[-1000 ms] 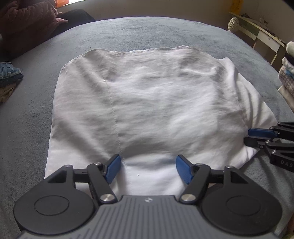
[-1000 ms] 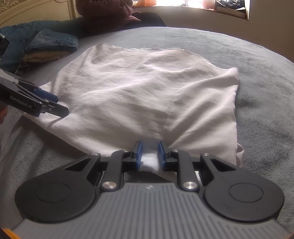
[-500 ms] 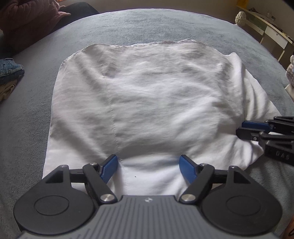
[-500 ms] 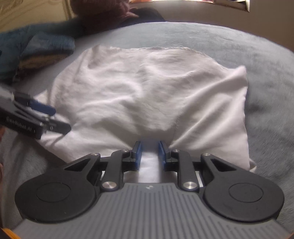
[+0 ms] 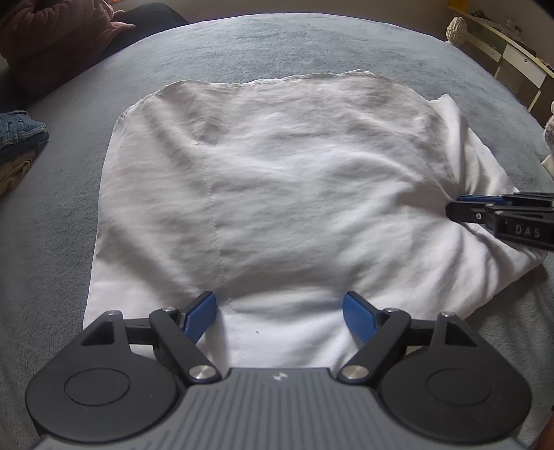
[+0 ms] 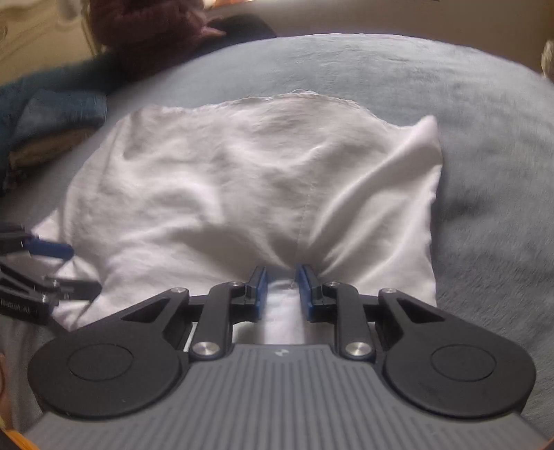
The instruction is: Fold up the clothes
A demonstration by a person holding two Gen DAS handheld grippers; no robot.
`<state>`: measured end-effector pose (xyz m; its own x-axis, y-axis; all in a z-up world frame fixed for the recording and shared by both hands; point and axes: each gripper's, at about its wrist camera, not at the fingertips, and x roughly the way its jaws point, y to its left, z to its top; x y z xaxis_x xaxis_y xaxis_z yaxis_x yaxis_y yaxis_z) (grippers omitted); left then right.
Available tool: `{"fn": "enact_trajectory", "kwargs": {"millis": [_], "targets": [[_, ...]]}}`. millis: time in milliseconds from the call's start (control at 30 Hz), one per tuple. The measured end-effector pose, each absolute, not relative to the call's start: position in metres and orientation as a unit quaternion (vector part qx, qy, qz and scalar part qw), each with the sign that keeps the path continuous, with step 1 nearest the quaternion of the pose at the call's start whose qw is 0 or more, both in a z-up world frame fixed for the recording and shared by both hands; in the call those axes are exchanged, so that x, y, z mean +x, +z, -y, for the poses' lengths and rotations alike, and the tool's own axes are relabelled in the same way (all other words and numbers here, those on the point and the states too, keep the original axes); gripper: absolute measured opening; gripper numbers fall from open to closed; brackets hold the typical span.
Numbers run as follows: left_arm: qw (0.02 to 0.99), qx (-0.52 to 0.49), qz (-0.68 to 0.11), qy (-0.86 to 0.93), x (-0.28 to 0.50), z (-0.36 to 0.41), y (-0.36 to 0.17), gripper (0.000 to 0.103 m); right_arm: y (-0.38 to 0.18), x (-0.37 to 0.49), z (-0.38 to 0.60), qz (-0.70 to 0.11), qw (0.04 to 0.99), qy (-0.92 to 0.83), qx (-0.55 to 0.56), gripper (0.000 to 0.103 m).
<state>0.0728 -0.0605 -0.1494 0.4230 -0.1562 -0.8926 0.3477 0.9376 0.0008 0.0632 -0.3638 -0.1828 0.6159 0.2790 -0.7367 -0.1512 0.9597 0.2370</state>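
A white garment (image 5: pixel 277 190) lies spread on the grey bed cover (image 5: pixel 311 45), creased and folded over along its right side. My left gripper (image 5: pixel 278 297) hovers over the garment's near edge. Its jaws are opening wide, the cloth lies below them and the blue pads (image 5: pixel 199 316) press on nothing. My right gripper (image 6: pixel 281 270) is shut on a bunched fold of the garment (image 6: pixel 225 190) at that view's near edge. In the left wrist view the right gripper (image 5: pixel 453 207) comes in from the right. The left gripper (image 6: pixel 83 268) shows at the right wrist view's left edge.
Folded jeans on a pile of clothes (image 5: pixel 17 131) lie at the left of the bed, with a maroon garment (image 5: pixel 52 27) behind them. A white desk (image 5: pixel 512 52) stands beyond the bed at the far right. Grey cover (image 6: pixel 484 173) surrounds the garment.
My left gripper's jaws have spread wider over the near edge. The right gripper has carried its pinched fold inward across the garment, bunching the cloth there.
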Motion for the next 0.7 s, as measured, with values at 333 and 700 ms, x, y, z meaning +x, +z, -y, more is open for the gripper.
{"fn": "enact_trajectory", "kwargs": {"millis": [333, 700], "targets": [[0.837, 0.094, -0.518, -0.147, 0.074, 0.061, -0.15, 0.086, -0.155, 0.073, 0.363, -0.415, 0.897, 0.125, 0.082, 0.02], [0.842, 0.108, -0.503, -0.164, 0.07, 0.053, -0.141, 0.085, -0.121, 0.099, 0.334, -0.382, 0.903, 0.178, 0.08, 0.021]]}}
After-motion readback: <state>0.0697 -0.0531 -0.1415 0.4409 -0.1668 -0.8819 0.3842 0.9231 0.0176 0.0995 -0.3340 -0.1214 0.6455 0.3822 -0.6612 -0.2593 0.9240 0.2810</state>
